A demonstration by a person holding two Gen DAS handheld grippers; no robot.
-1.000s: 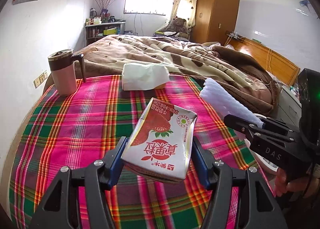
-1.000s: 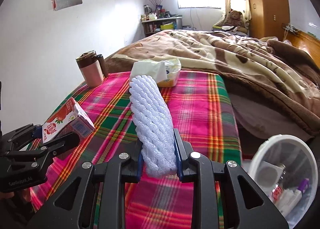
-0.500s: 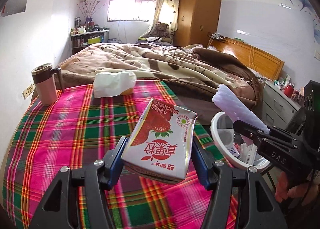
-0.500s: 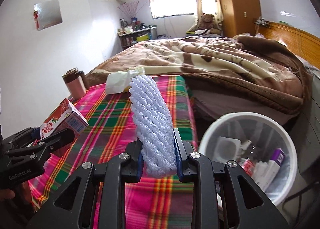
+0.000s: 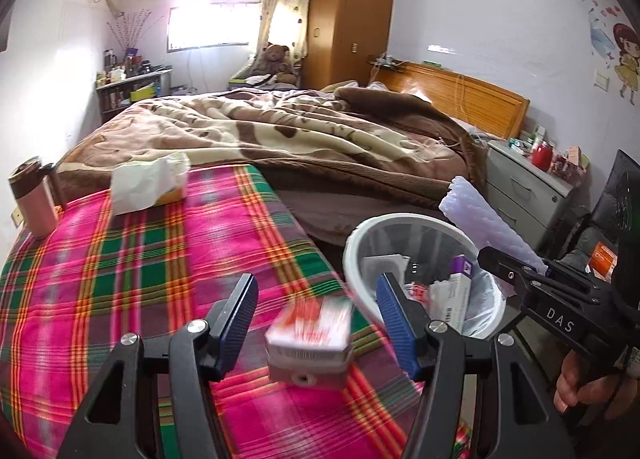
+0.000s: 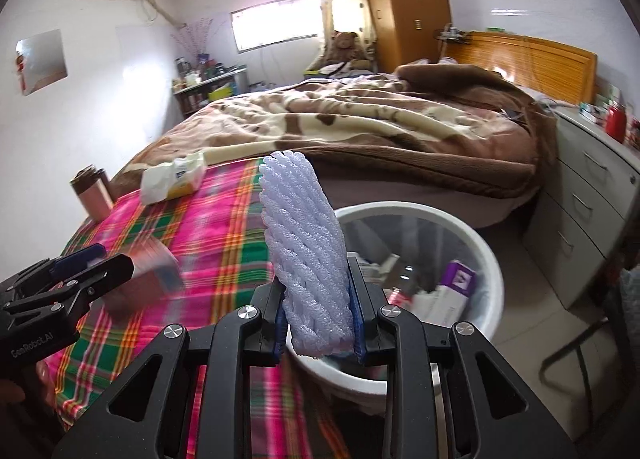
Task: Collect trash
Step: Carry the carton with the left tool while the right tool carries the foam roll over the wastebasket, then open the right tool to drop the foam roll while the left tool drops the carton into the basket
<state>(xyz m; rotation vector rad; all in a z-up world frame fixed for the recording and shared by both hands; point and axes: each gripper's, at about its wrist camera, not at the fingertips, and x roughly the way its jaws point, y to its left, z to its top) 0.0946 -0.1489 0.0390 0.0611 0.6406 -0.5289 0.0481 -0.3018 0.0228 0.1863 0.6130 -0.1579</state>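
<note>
Bed with a rumpled brown blanket fills the background. The plaid-covered table abuts its foot. A white waste bin, already holding boxes and wrappers, stands on the floor just beside the table's corner, within reach of both hands. The right gripper is clamped on a white foam net sleeve, held upright above the bin's near rim, apparently for dropping in. The left gripper stands open over the table edge. The drink carton, motion-blurred, lies between its pads and touches neither. It looks loose, short of the bin. A tissue pack and mug sit well apart and obstruct nothing.
</note>
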